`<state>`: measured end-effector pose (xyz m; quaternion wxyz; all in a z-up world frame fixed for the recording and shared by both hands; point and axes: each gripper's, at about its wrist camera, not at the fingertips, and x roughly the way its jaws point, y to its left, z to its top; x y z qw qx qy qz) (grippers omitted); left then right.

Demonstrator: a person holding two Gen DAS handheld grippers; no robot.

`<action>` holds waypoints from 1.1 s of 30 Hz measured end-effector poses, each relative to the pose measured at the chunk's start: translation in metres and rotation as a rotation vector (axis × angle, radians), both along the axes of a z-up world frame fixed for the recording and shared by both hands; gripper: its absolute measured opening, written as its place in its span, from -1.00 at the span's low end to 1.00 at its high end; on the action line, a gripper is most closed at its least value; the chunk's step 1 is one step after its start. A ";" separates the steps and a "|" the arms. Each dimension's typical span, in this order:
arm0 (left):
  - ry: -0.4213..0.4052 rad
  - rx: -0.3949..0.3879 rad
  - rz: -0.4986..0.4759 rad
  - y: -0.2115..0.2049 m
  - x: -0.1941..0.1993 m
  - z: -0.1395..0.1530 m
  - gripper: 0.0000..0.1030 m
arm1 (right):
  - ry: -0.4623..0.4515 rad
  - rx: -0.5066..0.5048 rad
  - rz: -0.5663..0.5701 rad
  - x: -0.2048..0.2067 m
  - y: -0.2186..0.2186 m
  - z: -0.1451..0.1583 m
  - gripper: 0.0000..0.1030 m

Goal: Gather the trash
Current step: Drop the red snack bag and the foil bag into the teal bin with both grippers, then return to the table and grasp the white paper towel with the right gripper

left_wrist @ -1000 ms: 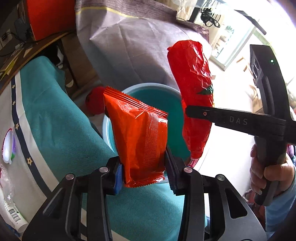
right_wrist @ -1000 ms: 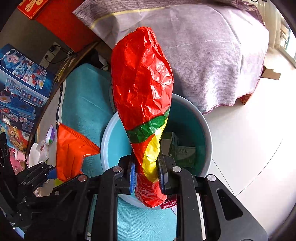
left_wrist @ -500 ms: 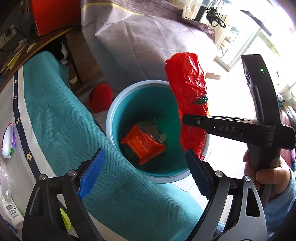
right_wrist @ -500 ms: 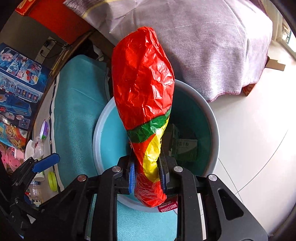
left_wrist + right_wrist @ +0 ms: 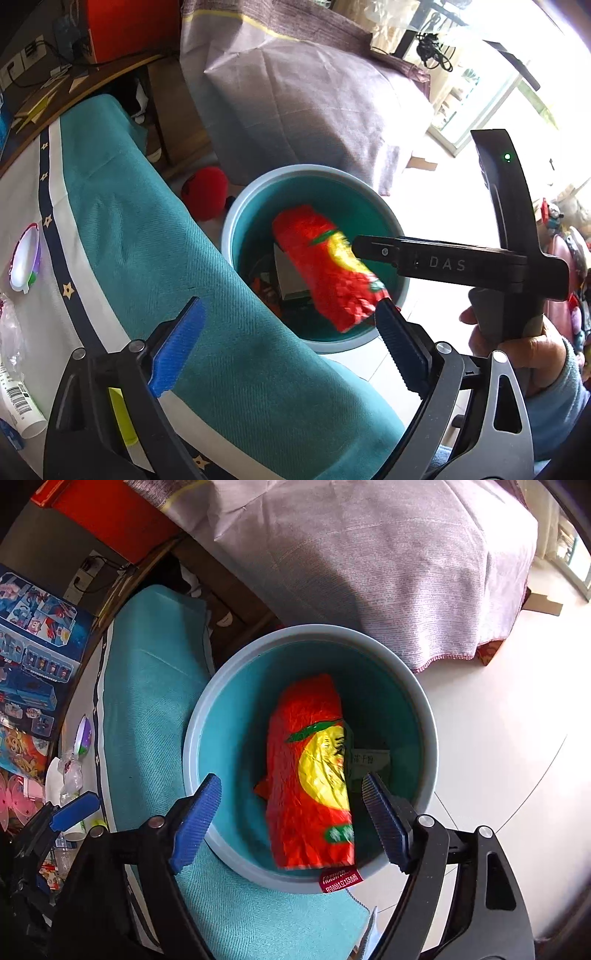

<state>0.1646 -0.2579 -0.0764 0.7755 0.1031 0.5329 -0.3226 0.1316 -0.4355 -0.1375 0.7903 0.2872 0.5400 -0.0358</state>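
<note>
Lying inside the teal bin, the red snack bag with its yellow and green print rests on top of the other trash, and it touches neither pair of tongs. In the right wrist view the right tongs stand wide apart just above the near rim of the bin, with the bag visible between the 2 blue pads but lower, down in the bin. Beside the bag, on its right, a pale paper carton shows partly from under it, and a small corner of an orange wrapper shows on its left. A dark red label hangs on the near rim of the bin. In the left wrist view the left tongs are also apart and hold nothing; they hover over the teal cloth that covers the desk edge, near the bin. The same bag looks blurred in this view. The right hand grips the black handle of the other tool on the right side of that view. Behind the bin a large grey-violet cover is draped over something, and a red round object lies on the floor beside the bin. On the desk at the left there are a white tube and a small purple-rimmed dish.
</note>
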 end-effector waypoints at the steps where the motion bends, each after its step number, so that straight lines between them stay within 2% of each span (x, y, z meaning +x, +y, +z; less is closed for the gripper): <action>1: -0.002 -0.003 -0.001 0.001 -0.001 0.001 0.81 | 0.002 -0.004 -0.003 -0.001 0.000 0.001 0.47; 3: -0.005 -0.007 -0.001 0.003 -0.003 0.003 0.82 | 0.007 -0.013 -0.007 -0.003 0.001 0.004 0.54; 12: -0.014 -0.043 0.020 0.020 -0.014 0.017 0.84 | 0.015 -0.030 -0.024 -0.017 0.007 0.016 0.56; 20: -0.038 -0.072 0.043 0.048 -0.030 0.032 0.86 | 0.015 -0.049 0.011 -0.026 0.030 0.032 0.59; 22: -0.045 -0.077 0.055 0.058 -0.033 0.036 0.86 | 0.010 -0.059 0.027 -0.027 0.039 0.037 0.65; 33: -0.078 -0.090 0.196 0.144 -0.039 0.046 0.90 | -0.011 -0.112 0.186 -0.014 0.111 0.065 0.65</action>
